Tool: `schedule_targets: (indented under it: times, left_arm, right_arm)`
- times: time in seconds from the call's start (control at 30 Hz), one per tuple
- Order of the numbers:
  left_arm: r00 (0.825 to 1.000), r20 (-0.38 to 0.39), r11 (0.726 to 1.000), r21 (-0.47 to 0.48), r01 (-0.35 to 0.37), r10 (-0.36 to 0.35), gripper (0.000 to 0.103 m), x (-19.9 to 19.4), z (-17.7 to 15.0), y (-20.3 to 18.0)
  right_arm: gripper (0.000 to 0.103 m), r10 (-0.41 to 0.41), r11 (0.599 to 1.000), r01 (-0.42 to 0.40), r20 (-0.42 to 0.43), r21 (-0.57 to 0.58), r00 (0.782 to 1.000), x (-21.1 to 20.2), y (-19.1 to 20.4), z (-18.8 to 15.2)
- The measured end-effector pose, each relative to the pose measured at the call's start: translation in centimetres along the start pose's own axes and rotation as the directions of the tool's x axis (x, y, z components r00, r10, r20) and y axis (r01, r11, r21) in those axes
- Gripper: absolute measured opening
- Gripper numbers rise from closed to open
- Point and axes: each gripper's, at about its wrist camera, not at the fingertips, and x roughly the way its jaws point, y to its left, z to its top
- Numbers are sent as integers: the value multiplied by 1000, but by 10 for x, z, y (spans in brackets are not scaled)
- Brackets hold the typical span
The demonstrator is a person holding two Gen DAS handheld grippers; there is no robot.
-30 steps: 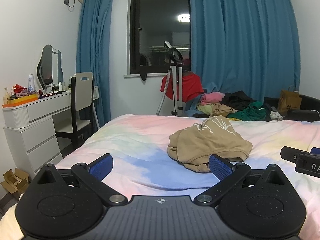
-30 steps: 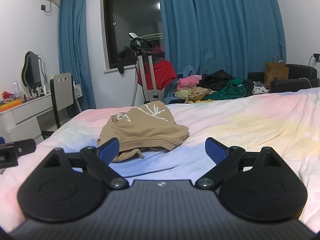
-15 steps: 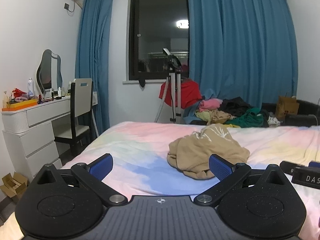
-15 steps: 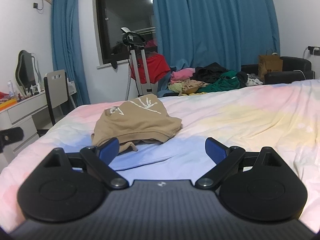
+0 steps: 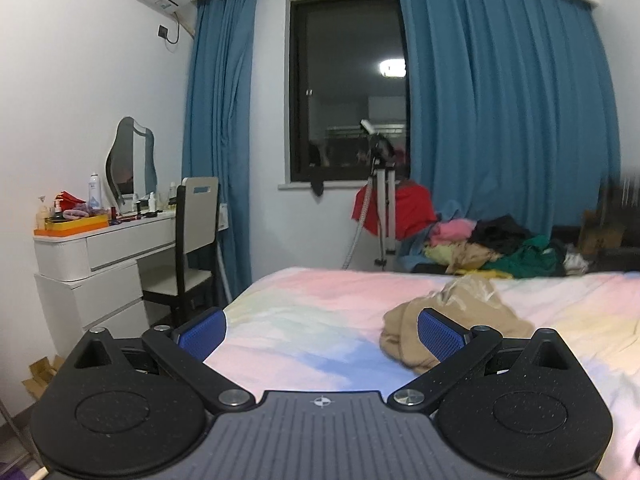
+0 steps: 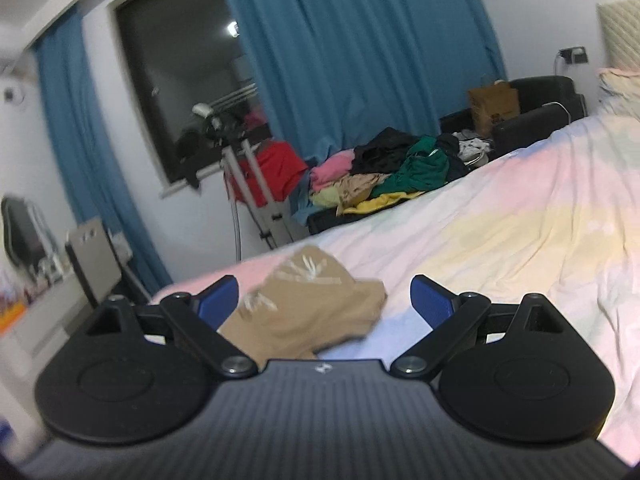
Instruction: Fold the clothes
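A bed (image 5: 320, 312) with a pastel rainbow sheet fills the lower room, below blue curtains (image 5: 500, 120) and a dark window (image 5: 344, 92). A heap of coloured clothes (image 6: 384, 172) lies beyond its far edge. A white desk (image 5: 100, 248) stands at the left. A crumpled tan garment (image 6: 308, 312) lies on the bed. The left tool (image 5: 320, 326) and right tool (image 6: 323, 300) both gape wide, holding nothing, apart from the garment.
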Motion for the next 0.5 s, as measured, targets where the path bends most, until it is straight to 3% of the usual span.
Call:
schedule_targets:
  times: [0.1, 0.23, 0.33, 0.5]
  left_arm:
    - [998, -58, 999, -20, 38, -39, 103, 8, -11, -2]
    - [980, -145, 991, -28, 133, -135, 102, 17, -23, -23]
    - [949, -225, 974, -104, 200, -219, 102, 27, -33, -38]
    - [916, -298, 961, -153, 232, -269, 100, 81, -49, -57]
  right_arm:
    - [94, 21, 998, -21, -2, -53, 1000, -5, 5, 20]
    - [94, 60, 992, -62, -27, -108, 998, -13, -16, 30]
    - [94, 64, 991, -70, -58, -113, 996, -19, -43, 23]
    - [94, 32, 988, -43, -73, -147, 997, -17, -87, -4]
